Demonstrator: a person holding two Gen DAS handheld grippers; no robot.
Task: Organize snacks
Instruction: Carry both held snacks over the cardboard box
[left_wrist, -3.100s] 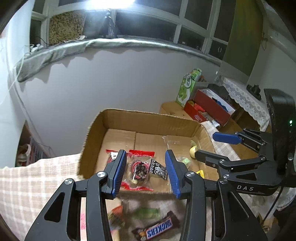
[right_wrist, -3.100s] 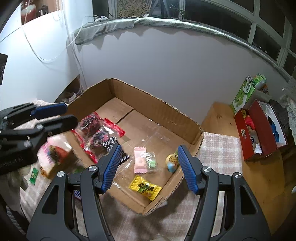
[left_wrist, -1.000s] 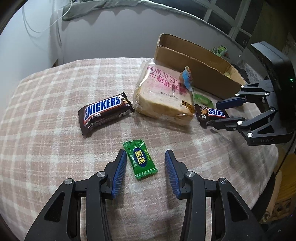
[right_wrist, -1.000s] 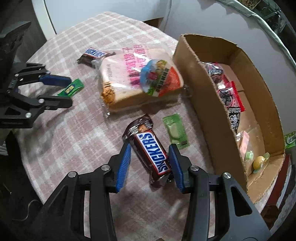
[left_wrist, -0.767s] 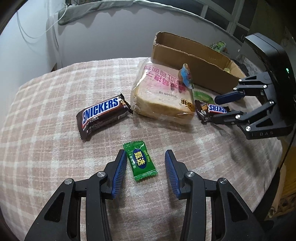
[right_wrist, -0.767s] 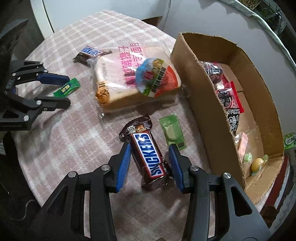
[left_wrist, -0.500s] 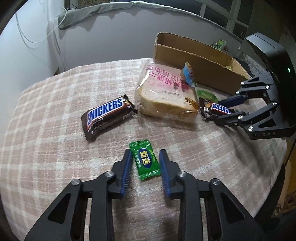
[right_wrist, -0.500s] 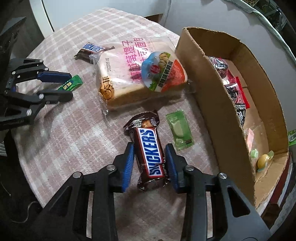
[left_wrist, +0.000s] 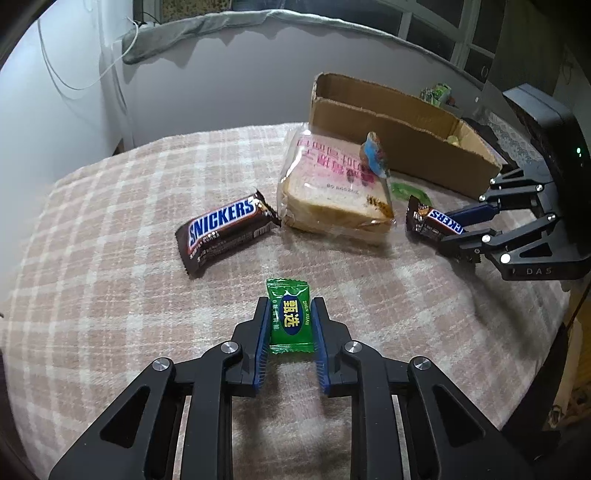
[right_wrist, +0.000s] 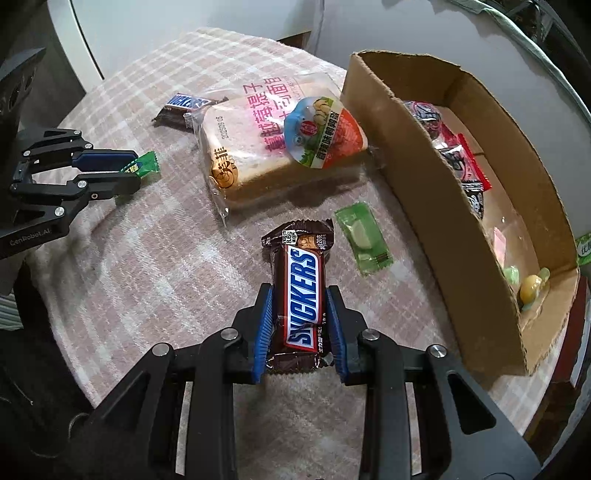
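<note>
On the checked tablecloth (left_wrist: 110, 258) in the left wrist view, the left gripper (left_wrist: 289, 317) has just closed and clamps a green candy packet (left_wrist: 289, 317); a large Snickers bar (left_wrist: 225, 230) lies beyond, touching a bagged bread loaf (left_wrist: 332, 195), with the cardboard box (left_wrist: 399, 140) behind.

In the right wrist view, the right gripper (right_wrist: 300, 321), its jaws just closing, presses both sides of a second Snickers bar (right_wrist: 303, 291) on the cloth; a pale green packet (right_wrist: 364, 240) lies just beside it, between bar and box (right_wrist: 436, 199), which already holds wrapped snacks (right_wrist: 458, 162).

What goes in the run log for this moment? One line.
left hand-held gripper: shut on green candy | right hand-held gripper: closing on Snickers | both on table
</note>
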